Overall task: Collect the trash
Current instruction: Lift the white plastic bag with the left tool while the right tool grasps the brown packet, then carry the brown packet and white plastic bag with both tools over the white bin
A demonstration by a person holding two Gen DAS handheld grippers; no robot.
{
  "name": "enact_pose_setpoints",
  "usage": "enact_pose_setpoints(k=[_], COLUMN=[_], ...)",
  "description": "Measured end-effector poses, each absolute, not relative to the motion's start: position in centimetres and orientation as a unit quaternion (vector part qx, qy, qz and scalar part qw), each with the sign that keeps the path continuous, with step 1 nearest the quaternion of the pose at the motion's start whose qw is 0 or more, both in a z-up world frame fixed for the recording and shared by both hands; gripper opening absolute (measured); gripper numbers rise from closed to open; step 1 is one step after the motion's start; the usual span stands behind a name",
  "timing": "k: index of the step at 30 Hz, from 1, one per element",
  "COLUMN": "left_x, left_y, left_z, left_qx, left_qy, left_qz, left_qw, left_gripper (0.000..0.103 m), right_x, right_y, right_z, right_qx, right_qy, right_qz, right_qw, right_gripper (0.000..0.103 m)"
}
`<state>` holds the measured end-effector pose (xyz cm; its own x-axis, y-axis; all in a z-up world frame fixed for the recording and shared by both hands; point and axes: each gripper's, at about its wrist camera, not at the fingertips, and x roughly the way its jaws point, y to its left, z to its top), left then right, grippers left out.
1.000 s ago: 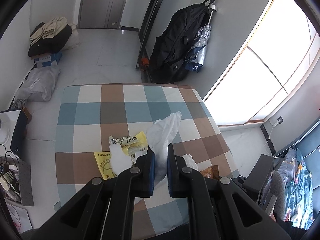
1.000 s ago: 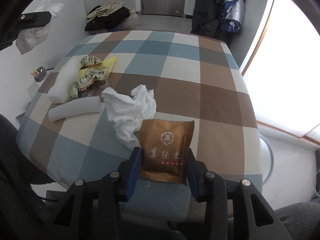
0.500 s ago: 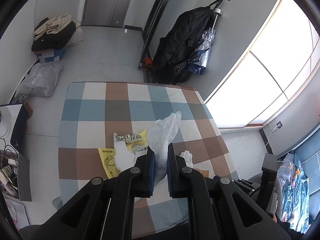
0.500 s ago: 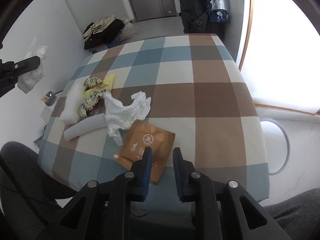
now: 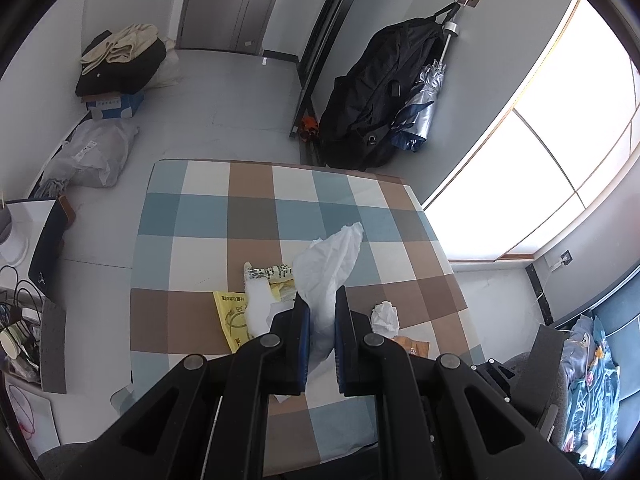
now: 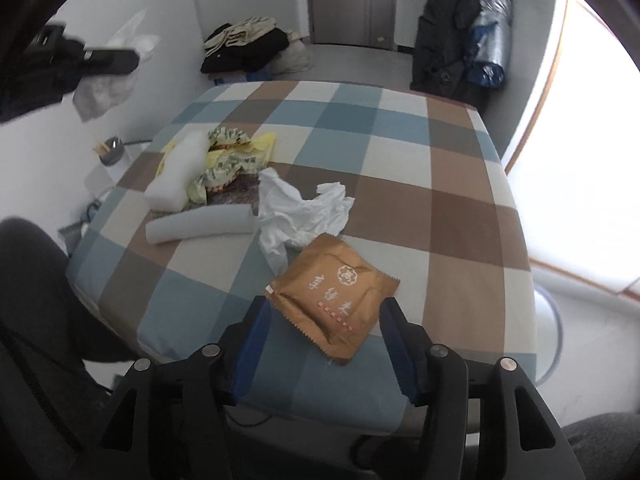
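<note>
My left gripper (image 5: 320, 308) is shut on a white plastic bag (image 5: 332, 264) that stands up between its blue pads, high above the checked table (image 5: 248, 216). In the right wrist view that gripper (image 6: 108, 60) shows blurred at the upper left, the bag (image 6: 104, 92) hanging from it. My right gripper (image 6: 325, 312) hovers at the table's near edge with its jaws opening. A brown snack packet (image 6: 336, 292) lies askew on the cloth between them, and neither pad presses it. A crumpled white tissue (image 6: 300, 208) lies just beyond the packet.
Yellow and green wrappers (image 6: 236, 156), a white foam block (image 6: 176, 180) and a grey foam roll (image 6: 200, 228) lie on the table's left side. A person's dark-clad leg (image 6: 36, 280) is at its near left corner. A black bag (image 5: 368, 92) hangs on the far wall.
The right gripper closed on the brown packet's near edge, then opened wide; the packet now lies turned aslant between the jaws. The left gripper kept its hold on the white bag.
</note>
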<state>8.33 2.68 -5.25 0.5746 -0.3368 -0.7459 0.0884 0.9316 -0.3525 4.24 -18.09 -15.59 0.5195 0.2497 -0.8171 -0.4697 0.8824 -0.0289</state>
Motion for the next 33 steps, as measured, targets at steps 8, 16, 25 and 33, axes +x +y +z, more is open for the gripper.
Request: enact_pose_setpoints(k=[8, 16, 25, 33], left_x=[8.5, 8.8, 9.0, 9.5], left_y=[3.4, 3.3, 2.1, 0.1], left_z=[-5.7, -5.2, -4.4, -3.3], left_qx=[-0.152, -0.147, -0.141, -0.139], left_qy=[0.449, 0.445, 0.442, 0.438], left_qz=[-0.116, -0.118, -0.121, -0.128], left_qw=[0.873, 0.875, 0.878, 0.879], left_gripper=[0.006, 0.006, 0.006, 0.006], right_x=[4.5, 4.4, 5.7, 7.6], right_y=[-14.8, -15.5, -19.3, -23.1], right_z=[-17.4, -15.7, -12.5, -10.4], right_qx=[-0.231, -0.189, -0.078, 0.037], right_qy=[0.406, 0.402, 0.405, 0.413], right_qz=[0.199, 0.222, 0.225, 0.25], right_qw=[0.862, 0.868, 0.883, 0.875], right_gripper=[0.04, 0.0, 0.0, 0.0])
